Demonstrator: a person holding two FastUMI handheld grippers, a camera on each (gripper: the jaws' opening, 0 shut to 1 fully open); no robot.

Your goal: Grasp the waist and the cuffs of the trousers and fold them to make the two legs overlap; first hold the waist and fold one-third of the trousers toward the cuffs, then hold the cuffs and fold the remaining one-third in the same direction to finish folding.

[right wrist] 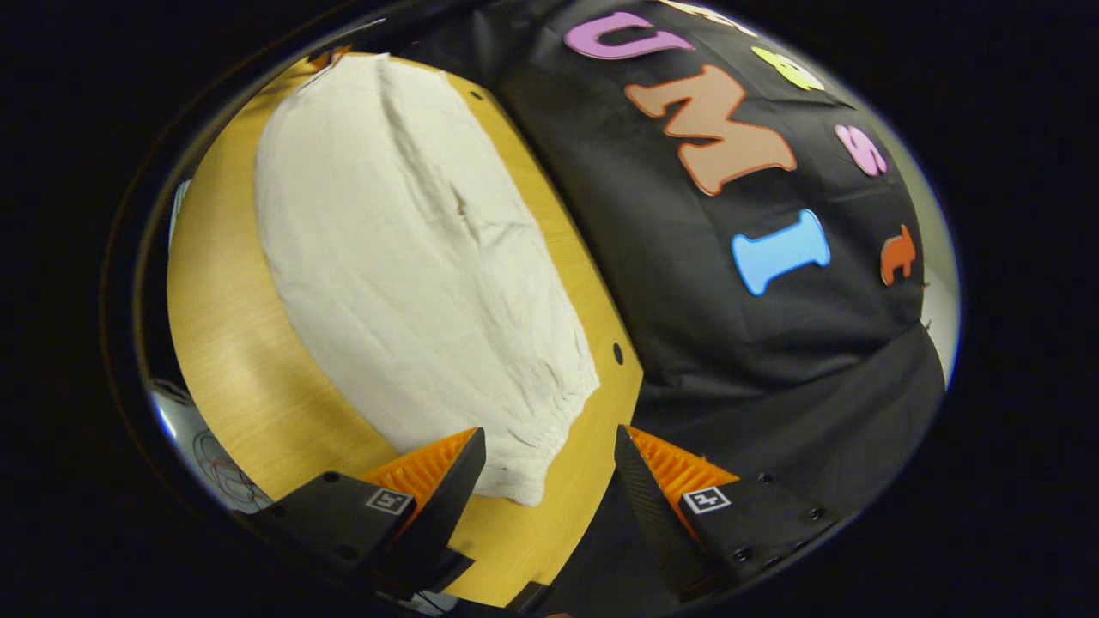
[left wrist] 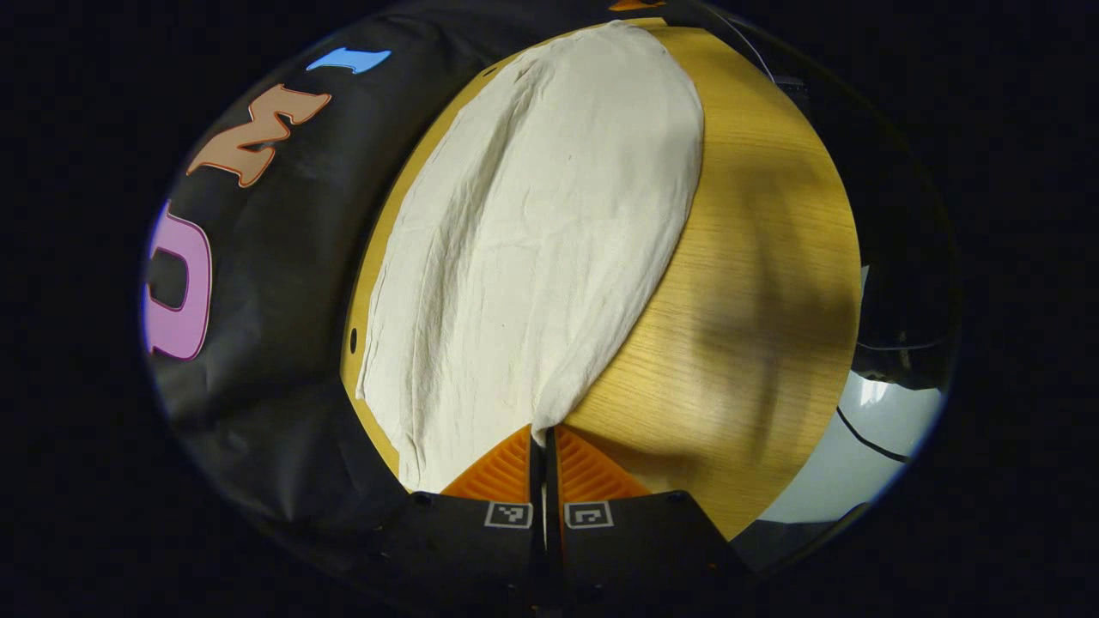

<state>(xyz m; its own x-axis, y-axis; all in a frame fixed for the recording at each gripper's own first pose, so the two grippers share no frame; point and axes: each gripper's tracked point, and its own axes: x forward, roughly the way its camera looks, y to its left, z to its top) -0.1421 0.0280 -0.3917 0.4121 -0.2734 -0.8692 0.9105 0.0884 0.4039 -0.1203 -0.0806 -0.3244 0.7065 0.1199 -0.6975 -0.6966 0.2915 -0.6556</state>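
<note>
Left gripper view looks along one pair of trousers (left wrist: 532,249), a pale cream cloth spread flat on the wooden table (left wrist: 755,326), with soft creases running lengthwise and a long outer edge curving away toward the table's far end. The cloth lies along the table's edge next to the black booth wall (left wrist: 283,283), leaving a broad strip of bare wood on the other side. The left gripper (left wrist: 543,442) sits at the near corner of the trousers with its two fingers (left wrist: 502,472) brought together, and a small pinch of the cloth edge is caught between them, so it is clamped on the fabric. In the right gripper view the same single pair of trousers (right wrist: 403,257) shows a gathered, puckered hem at its near end, close to the table's wall-side edge (right wrist: 614,403), where a small dark hole (right wrist: 617,353) marks the wood. The right gripper (right wrist: 549,459) hovers at that near end with its two fingers (right wrist: 429,468) spread wide apart, one over the cloth corner and the other beyond the table edge against the wall (right wrist: 773,360); neither visibly presses on the fabric. Count: one pair of trousers, one table, two grippers.
</note>
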